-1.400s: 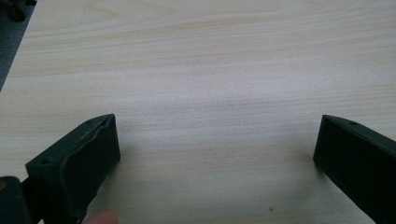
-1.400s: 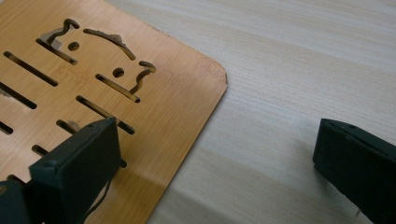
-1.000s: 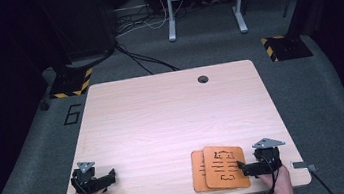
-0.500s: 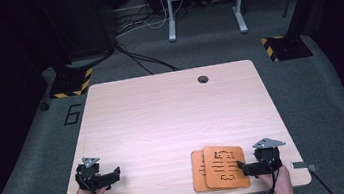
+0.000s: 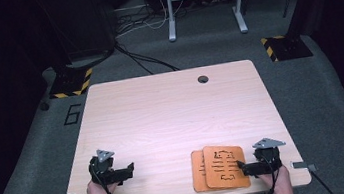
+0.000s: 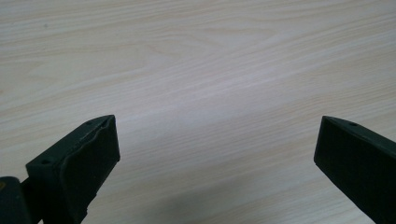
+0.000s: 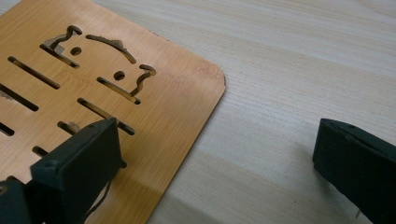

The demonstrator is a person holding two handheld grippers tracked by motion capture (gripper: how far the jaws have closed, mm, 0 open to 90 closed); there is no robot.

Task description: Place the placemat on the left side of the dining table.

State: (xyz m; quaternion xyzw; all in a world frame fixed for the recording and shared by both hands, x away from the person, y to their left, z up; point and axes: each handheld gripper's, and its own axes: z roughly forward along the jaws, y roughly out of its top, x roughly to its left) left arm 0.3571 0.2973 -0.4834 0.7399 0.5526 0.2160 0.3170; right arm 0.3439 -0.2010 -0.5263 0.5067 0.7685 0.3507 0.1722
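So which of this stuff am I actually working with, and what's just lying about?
In the job:
- top orange cut-out board, one jaw of the open right gripper over it
- second orange board under it
- left gripper, open over bare table

Lying about:
- floor cables
- grey stand

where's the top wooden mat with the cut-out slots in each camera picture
High view: top wooden mat lies at the table's near edge, right of middle, overlapping a second mat, beside the right gripper.
Left gripper view: bare table between the jaws.
Right gripper view: upper left, under the left jaw.
Shared landmark: the pale wood table.
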